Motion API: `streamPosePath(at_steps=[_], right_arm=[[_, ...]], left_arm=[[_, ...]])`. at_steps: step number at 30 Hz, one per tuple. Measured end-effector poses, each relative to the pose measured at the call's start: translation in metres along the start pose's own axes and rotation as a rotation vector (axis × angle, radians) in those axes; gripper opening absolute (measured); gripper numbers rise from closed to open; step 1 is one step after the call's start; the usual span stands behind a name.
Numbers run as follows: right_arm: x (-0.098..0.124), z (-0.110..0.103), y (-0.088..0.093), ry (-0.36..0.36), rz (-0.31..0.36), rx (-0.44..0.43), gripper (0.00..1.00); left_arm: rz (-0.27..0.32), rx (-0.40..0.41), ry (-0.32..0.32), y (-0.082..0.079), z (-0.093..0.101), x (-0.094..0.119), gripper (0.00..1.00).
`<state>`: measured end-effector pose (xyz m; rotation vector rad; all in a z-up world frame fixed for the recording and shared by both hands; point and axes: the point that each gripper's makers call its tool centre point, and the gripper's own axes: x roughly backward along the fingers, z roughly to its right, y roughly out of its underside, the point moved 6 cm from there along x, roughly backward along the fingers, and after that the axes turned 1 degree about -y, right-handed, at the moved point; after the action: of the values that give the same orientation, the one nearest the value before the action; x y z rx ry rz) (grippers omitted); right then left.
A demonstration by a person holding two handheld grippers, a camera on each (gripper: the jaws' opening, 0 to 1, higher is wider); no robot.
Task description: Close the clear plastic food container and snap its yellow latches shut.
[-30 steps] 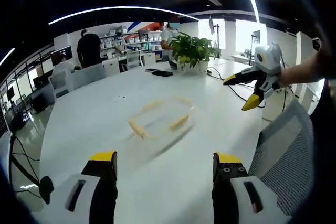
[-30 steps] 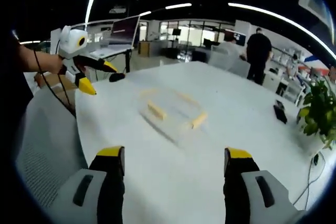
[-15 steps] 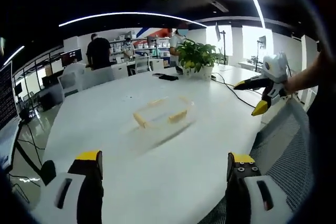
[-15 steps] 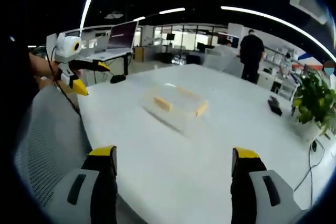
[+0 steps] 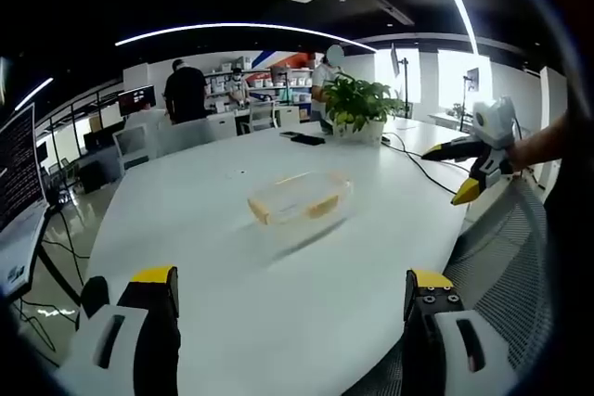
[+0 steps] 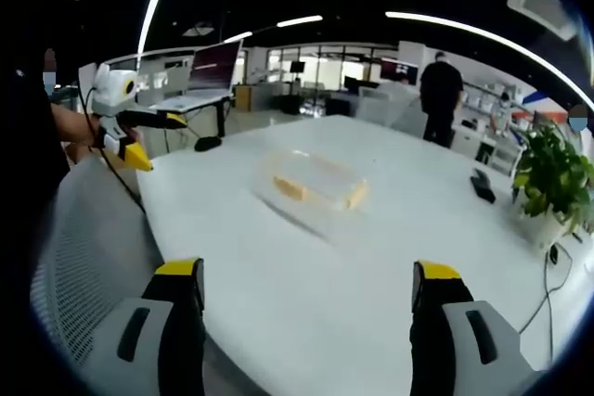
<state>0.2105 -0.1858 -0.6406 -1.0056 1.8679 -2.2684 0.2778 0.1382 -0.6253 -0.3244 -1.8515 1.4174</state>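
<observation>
A clear plastic food container [image 5: 299, 198] with yellow latches lies on the white table [image 5: 204, 229], well ahead of both grippers; the right gripper view has the container [image 6: 318, 179] mid-table too. My left gripper [image 5: 292, 299] is open, its yellow-tipped jaws wide apart with nothing between them, back near the table's near edge. My right gripper [image 6: 308, 287] is open as well and holds nothing. The right gripper [image 5: 469, 162] appears at the right of the left gripper view, held by a hand. The left gripper [image 6: 125, 127] appears at the left of the right gripper view.
A potted plant [image 5: 357, 104] and a dark flat object [image 5: 307, 139] stand at the table's far end, with a cable nearby. A grey mesh chair back [image 5: 520, 257] is beside the table. A laptop [image 6: 215, 62] sits on a desk behind. People stand in the background.
Both cameras have pulled back from the table, so the container looks smaller and farther. Both grippers stay open and away from it.
</observation>
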Motion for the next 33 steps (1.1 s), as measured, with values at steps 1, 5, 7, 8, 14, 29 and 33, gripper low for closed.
streamPosePath(at_steps=[1,5,7,8,14,29,33], right_arm=[[0.0004,-0.0001,-0.0004,0.000,0.000,0.001,0.91],[0.0021,0.0009,-0.0021,0.004,0.001,0.004,0.91],[0.0026,0.0017,-0.0031,0.007,0.004,0.008,0.91],[0.0029,0.0022,-0.0039,0.008,0.005,0.008,0.91],[0.0039,0.0043,-0.0039,0.015,0.006,0.006,0.90],[0.0025,0.0065,-0.0033,0.013,0.002,0.008,0.90],[0.0026,0.0064,-0.0037,0.011,0.001,0.013,0.90]], left_arm=[[-0.001,-0.001,0.000,0.0000,0.0001,0.0003,0.99],[0.005,0.009,-0.001,-0.0012,0.0018,0.0019,0.99],[0.003,0.010,-0.001,0.0004,0.0007,0.0025,0.99],[0.003,0.010,-0.001,0.0013,-0.0002,0.0028,0.99],[0.001,0.007,-0.005,0.0005,0.0003,0.0048,0.98],[-0.010,-0.006,0.000,0.0031,0.0006,0.0039,0.98],[-0.011,-0.010,0.002,0.0035,0.0018,0.0040,0.98]])
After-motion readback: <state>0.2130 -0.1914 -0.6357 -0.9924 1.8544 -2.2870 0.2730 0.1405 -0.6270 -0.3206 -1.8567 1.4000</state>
